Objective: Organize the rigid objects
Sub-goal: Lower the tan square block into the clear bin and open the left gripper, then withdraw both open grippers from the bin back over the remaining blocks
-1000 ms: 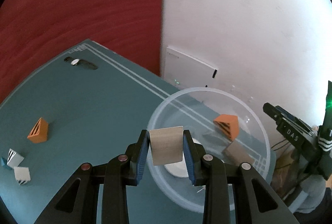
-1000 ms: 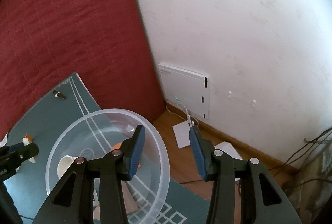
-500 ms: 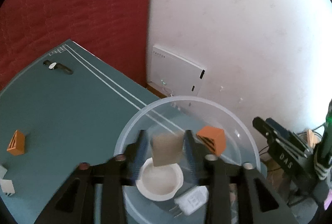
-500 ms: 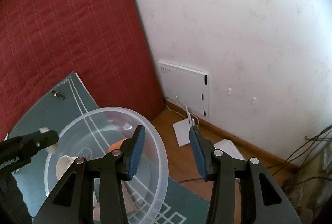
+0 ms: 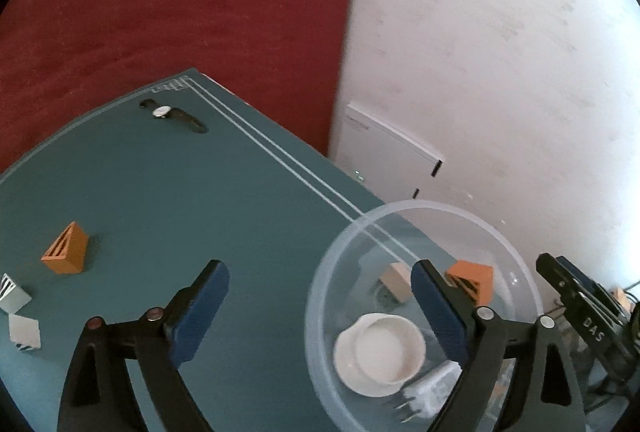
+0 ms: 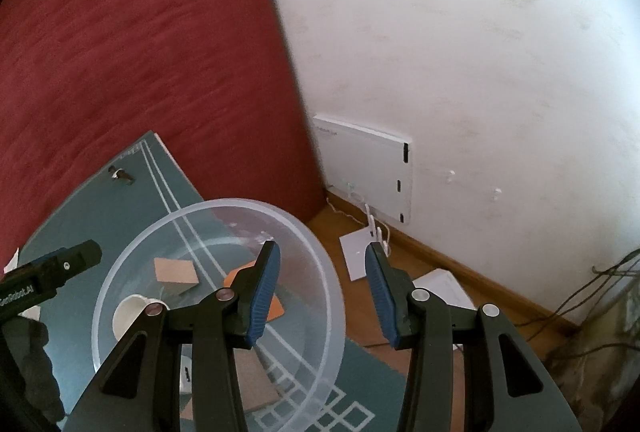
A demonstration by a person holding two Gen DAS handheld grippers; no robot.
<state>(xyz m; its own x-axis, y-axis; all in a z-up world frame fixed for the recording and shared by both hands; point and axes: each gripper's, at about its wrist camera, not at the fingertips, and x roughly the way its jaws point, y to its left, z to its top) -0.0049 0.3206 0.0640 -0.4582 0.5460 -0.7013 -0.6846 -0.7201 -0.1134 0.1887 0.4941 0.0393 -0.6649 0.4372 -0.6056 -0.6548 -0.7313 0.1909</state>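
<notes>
We hold the left gripper (image 5: 320,306) with its jaws spread wide and nothing between them, above the teal mat (image 5: 208,199) at the near rim of the clear plastic bowl (image 5: 516,264). Our right gripper (image 6: 322,290) also stands released and empty, one finger over the bowl's rim, the other past the tabletop's edge, over the wooden floor (image 6: 424,264).

The bowl sits at the mat's right corner, by the white wall. Inside it lie a tan block (image 5: 395,282), an orange wedge (image 5: 470,278) with black stripes, a small white dish (image 5: 382,350) and a white plug adapter (image 5: 430,392); the tan block rests on the bowl's floor between the dish and the far wall of the bowl.

Outside the bowl, a second orange wedge (image 5: 66,250) stands near the mat's left edge. Two white striped blocks (image 5: 18,312) lie just beside each other at that edge, nearer to us than the wedge. A wristwatch (image 5: 172,113) lies at the mat's far corner, just inside the double white lines.
</notes>
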